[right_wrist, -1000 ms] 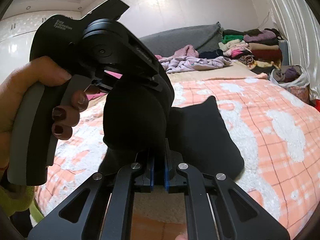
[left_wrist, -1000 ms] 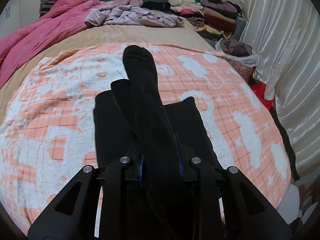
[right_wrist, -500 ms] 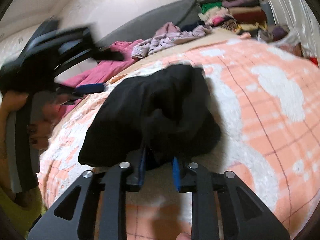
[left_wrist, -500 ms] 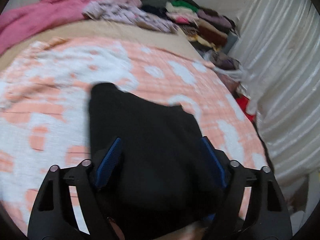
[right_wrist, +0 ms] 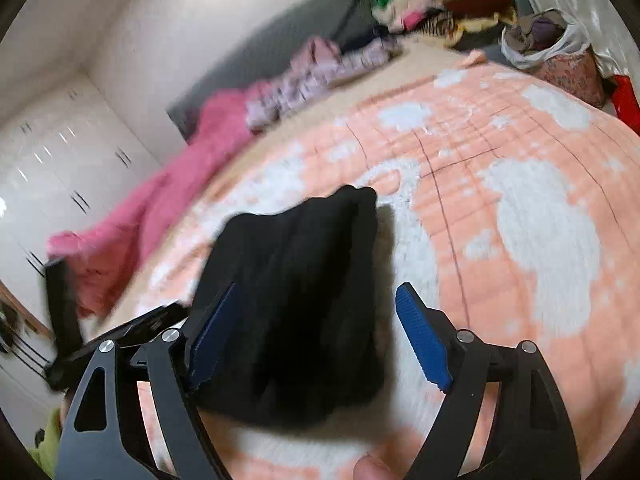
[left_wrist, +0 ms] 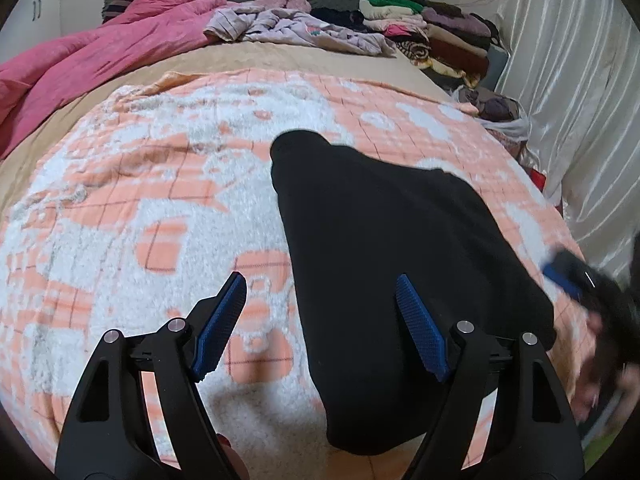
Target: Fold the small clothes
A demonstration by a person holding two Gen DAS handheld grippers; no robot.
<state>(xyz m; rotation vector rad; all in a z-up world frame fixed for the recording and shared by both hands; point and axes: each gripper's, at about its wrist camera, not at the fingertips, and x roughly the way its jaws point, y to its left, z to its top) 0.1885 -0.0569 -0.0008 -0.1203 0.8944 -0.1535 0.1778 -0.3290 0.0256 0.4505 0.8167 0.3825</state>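
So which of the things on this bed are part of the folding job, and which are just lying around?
Part of the job:
- black garment, lying on the orange and white blanket
- left gripper, open
- right gripper, open

Just lying about:
- pink quilt
- crumpled lilac clothes
- stacked folded clothes
- bag of clothes

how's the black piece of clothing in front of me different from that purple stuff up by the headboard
The black garment is plain and dark; the lilac clothes are pale and patterned. The black garment lies fairly flat and compact on the peach and white blanket, while the lilac clothes sit crumpled and spread out on the tan sheet beyond it. The black garment lies near the camera; the lilac clothes lie at the far end. Neither is held by a gripper.
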